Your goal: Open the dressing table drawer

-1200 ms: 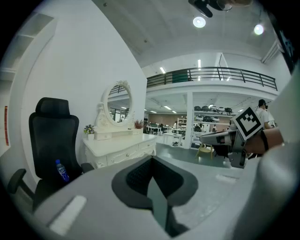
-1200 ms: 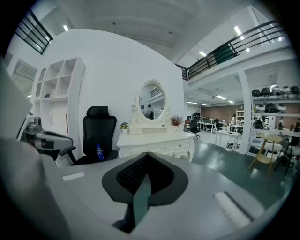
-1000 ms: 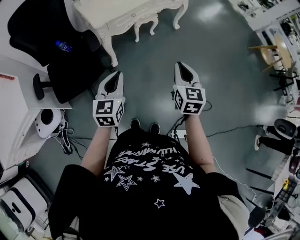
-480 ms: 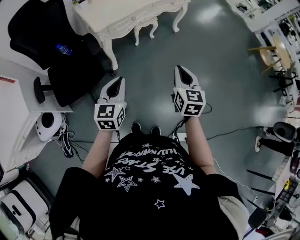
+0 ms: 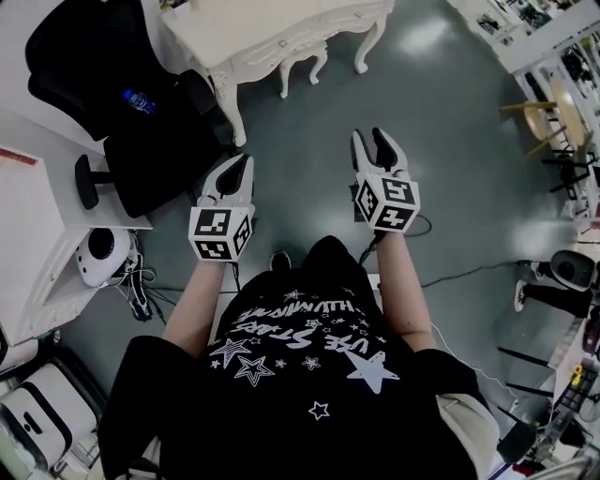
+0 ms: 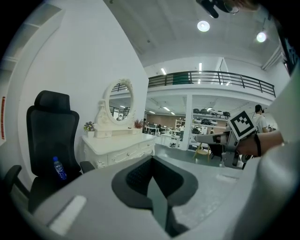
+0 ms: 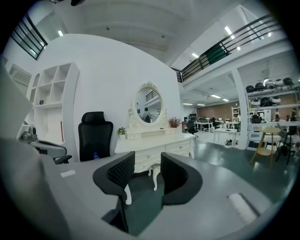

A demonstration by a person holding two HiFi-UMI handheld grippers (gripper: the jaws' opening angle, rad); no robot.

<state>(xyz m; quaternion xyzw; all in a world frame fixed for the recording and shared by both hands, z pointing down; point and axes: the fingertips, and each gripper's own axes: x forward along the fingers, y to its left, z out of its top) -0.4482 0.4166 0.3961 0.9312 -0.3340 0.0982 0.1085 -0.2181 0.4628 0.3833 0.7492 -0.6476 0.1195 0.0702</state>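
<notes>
The cream dressing table [image 5: 281, 28], carved, with curved legs and a smooth painted top, stands well ahead of me, a black office chair [image 5: 103, 84] just beside it. Its drawer [image 7: 154, 153] sits shut in the table's front, under the top, with a small knob [image 7: 147, 156]. Both grippers hang well short of the table: the left gripper [image 5: 242, 161] has its jaws together, and the right gripper [image 5: 371, 136] has just been opening, with nothing between its jaws. I'd approach squarely, pinch the knob with the textured pads [image 7: 123, 172] and pull straight.
</notes>
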